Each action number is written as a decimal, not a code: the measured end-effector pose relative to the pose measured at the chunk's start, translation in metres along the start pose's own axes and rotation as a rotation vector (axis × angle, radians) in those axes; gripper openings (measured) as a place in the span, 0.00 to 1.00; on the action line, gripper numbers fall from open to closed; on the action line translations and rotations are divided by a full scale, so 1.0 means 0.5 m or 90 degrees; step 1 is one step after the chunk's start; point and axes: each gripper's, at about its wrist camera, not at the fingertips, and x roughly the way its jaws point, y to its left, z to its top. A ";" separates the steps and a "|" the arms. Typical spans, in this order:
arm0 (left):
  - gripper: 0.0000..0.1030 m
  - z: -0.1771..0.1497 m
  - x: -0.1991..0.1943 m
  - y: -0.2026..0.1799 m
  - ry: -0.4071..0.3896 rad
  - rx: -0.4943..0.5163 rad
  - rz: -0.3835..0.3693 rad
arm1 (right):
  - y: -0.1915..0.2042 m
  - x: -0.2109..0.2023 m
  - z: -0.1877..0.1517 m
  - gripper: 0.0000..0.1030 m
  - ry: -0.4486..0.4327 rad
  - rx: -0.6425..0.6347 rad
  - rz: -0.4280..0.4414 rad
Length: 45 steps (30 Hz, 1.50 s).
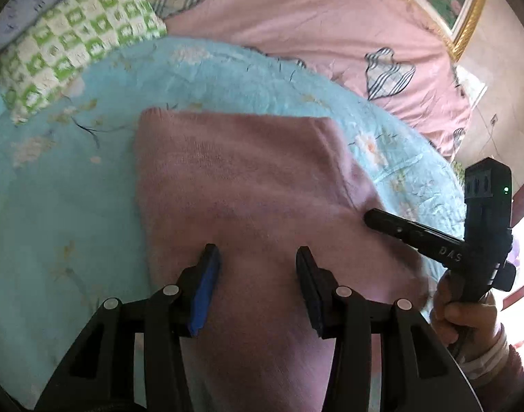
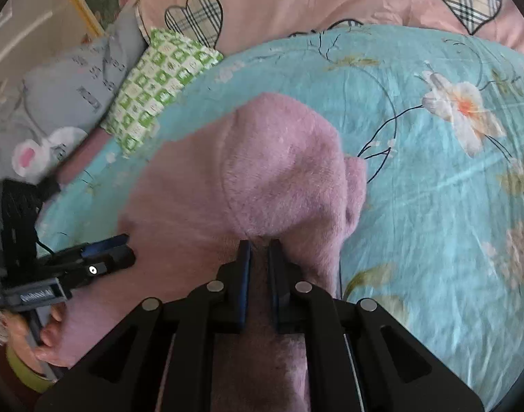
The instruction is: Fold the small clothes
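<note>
**Pink knit mid-fold on a floral quilt**

While a fuzzy pink garment [image 1: 241, 185] lies spread on a turquoise floral quilt [image 1: 56, 185], two hand-held grippers work its near edge from either side. The right gripper [image 2: 260, 249] has its jaws drawn close together on a raised ridge of the pink fabric, which bunches up just beyond the fingertips into a doubled-over flap; it is pinching the cloth. The left gripper [image 1: 258, 257] stands with its jaws parted roughly halfway, both pads resting over the flat knit with a band of fabric showing between them, and the pads do not appear to press on it, so it reads as released.

The garment's long axis runs away from both wrists toward the head of the bed, where a green-checked pillow [image 1: 73, 41] and a pink sheet [image 1: 313, 17] printed with plaid hearts lie. In the left wrist view the far hem sits straight and square, well ahead of the fingers; the right side of the cloth slopes down to where the right gripper's closed tip meets it. The right hand [image 1: 464, 312] grips its tool's handle just beside the quilt's edge.

The fold appears partly made on the right side only. The coming move likely turns on the left jaws: the cloth lies directly beneath and ahead of them, so they must bite the near edge before both hands can carry it forward along that axis toward the far hem.
</note>
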 end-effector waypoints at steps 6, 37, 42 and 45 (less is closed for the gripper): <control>0.43 -0.086 -0.113 -0.041 -0.033 0.029 -0.010 | 0.072 -0.122 -0.054 0.13 -0.042 -0.047 0.026; 0.69 -0.233 -0.155 -0.079 -0.029 0.028 0.030 | 0.027 -0.201 -0.228 0.04 -0.016 0.048 -0.016; 0.69 -0.254 -0.177 -0.097 -0.040 0.052 0.045 | 0.040 -0.229 -0.243 0.04 -0.036 0.056 -0.013; 0.69 -0.268 -0.184 -0.098 -0.033 0.043 0.039 | 0.048 -0.241 -0.261 0.04 -0.039 0.057 -0.008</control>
